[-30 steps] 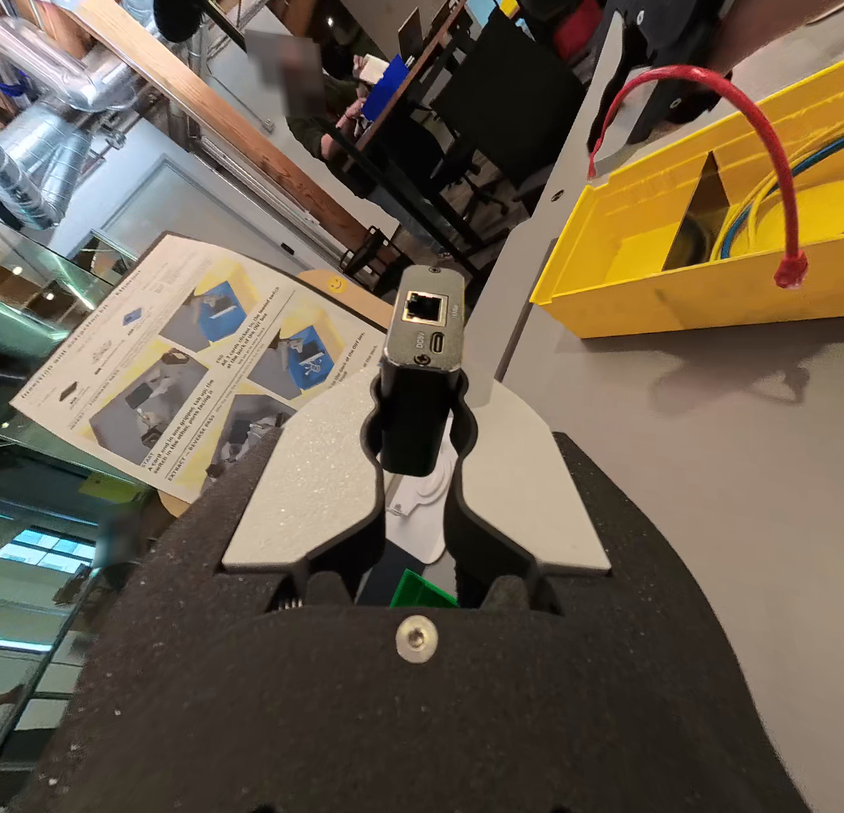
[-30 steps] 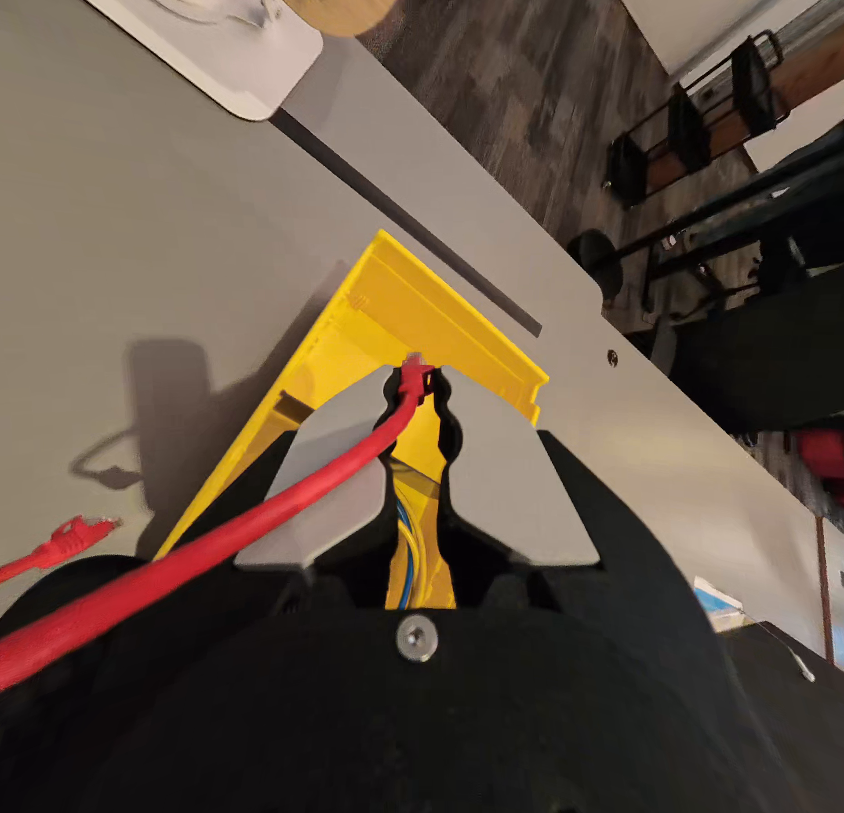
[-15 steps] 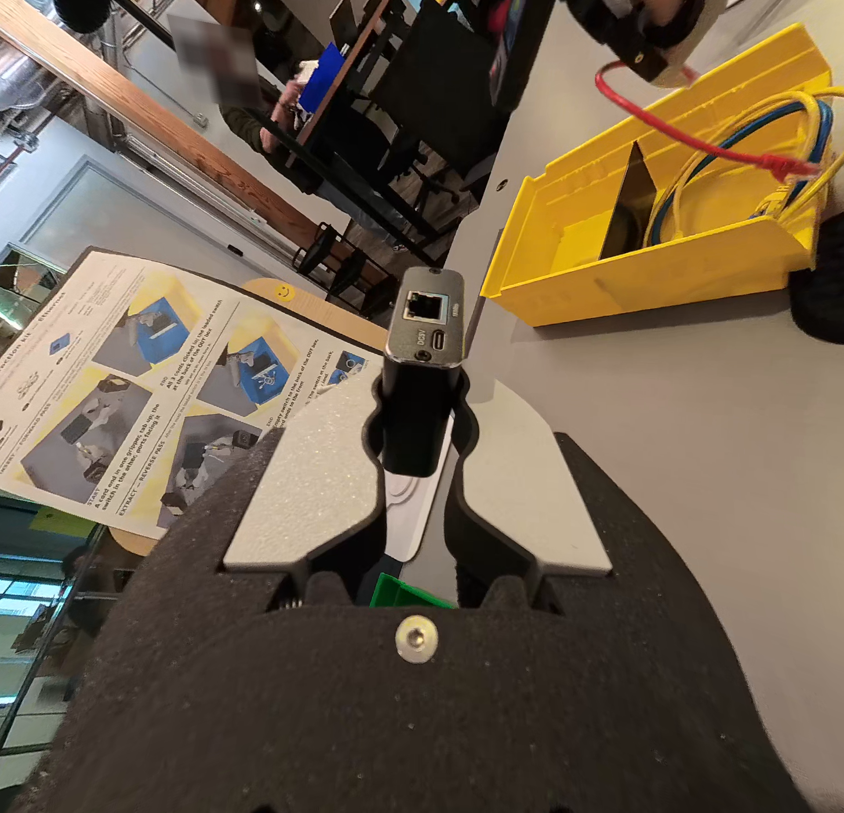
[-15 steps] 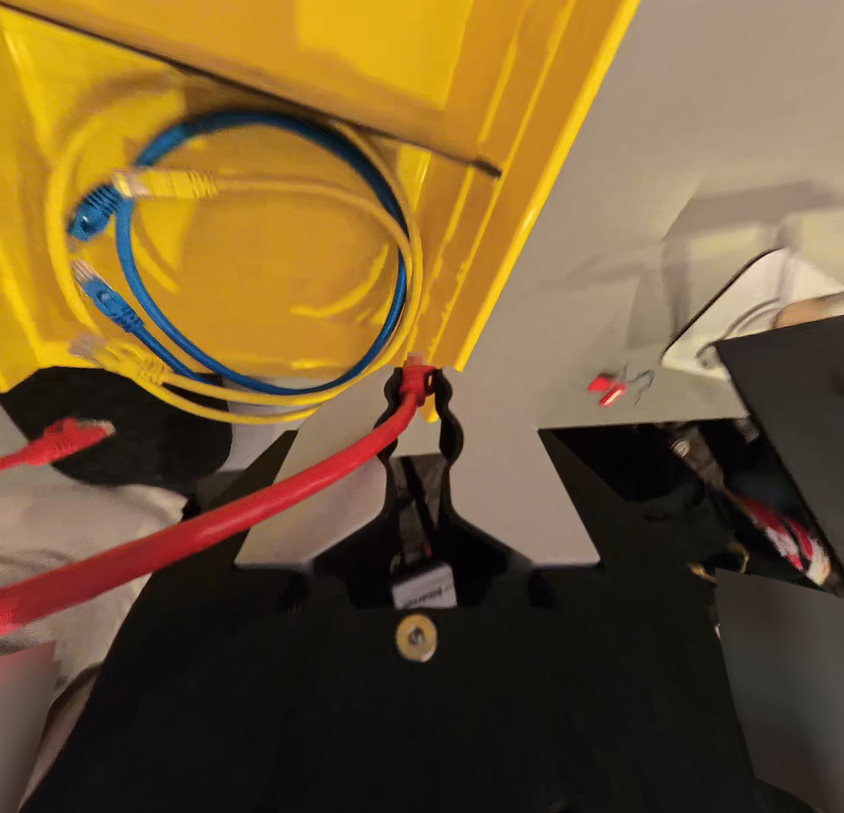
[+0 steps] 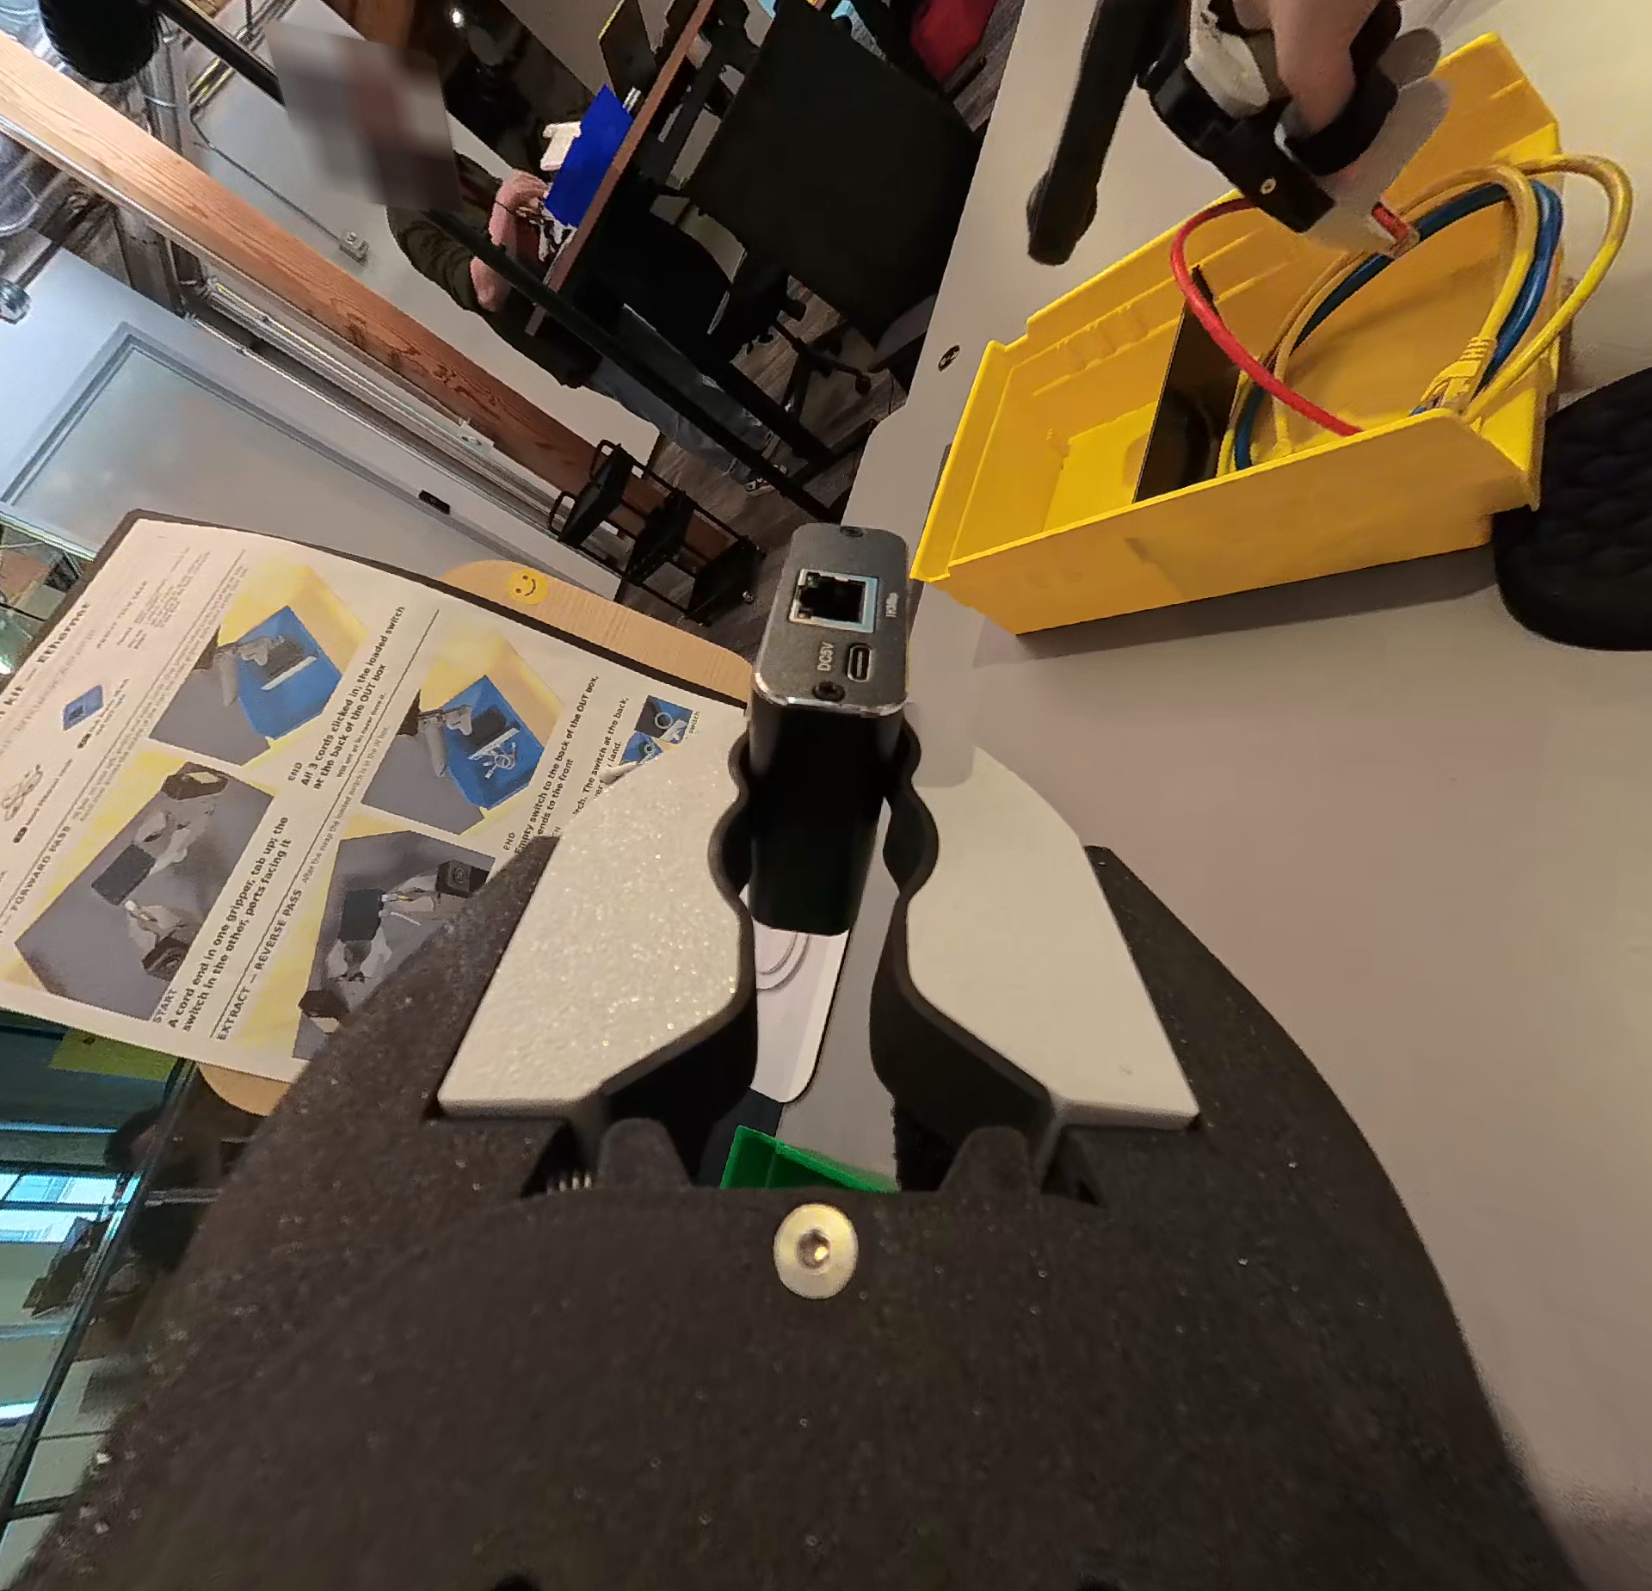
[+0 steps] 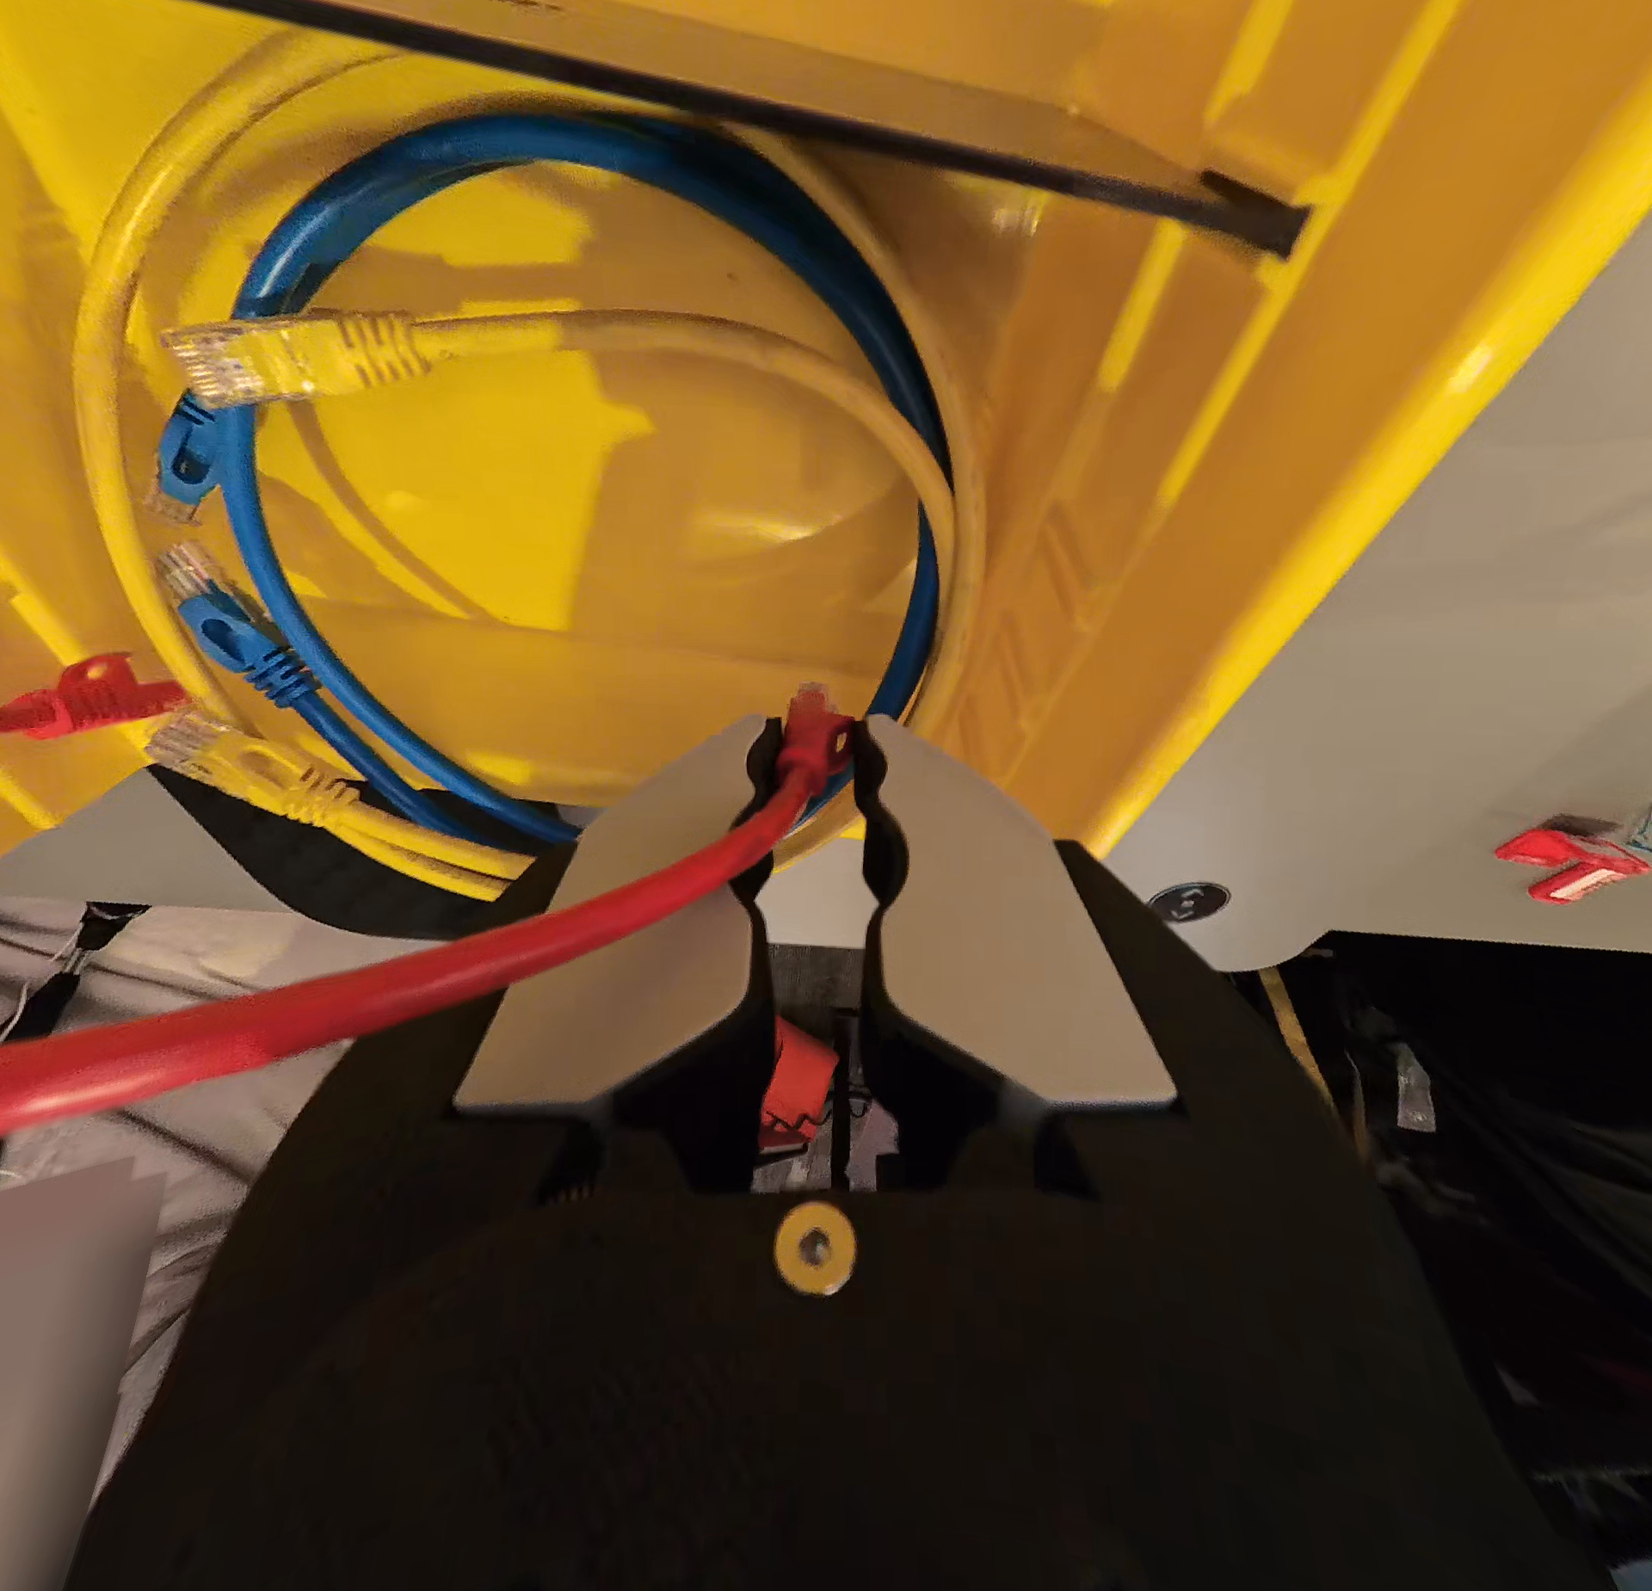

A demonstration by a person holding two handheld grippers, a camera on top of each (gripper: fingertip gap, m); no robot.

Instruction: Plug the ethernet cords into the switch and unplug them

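My left gripper [image 5: 822, 757] is shut on the black ethernet switch [image 5: 827, 708], held above the grey table with its end port facing away from me. My right gripper [image 6: 815, 730] is shut on the plug of the red ethernet cord [image 6: 572, 931] and points down into the yellow bin [image 6: 1251, 439]. In the left wrist view the right gripper [image 5: 1377, 225] hangs over the yellow bin [image 5: 1189, 529], the red cord [image 5: 1251, 368] looping down inside. A blue cord [image 6: 501, 171] and a yellow cord [image 6: 295, 355] lie coiled in the bin.
A printed instruction sheet [image 5: 268, 770] on a round wooden board lies to the left. A black round pad [image 5: 1582, 565] sits by the bin's right end. A white plate [image 5: 796, 1003] and a green piece [image 5: 778, 1159] lie under the left gripper. Chairs and desks stand beyond the table edge. One gripper's finger ends stand about 45 centimetres off the other's.
My right gripper has swung round with the red plug, from past the bin to pointing down into it. The left gripper keeps the switch; the view has shifted slightly.
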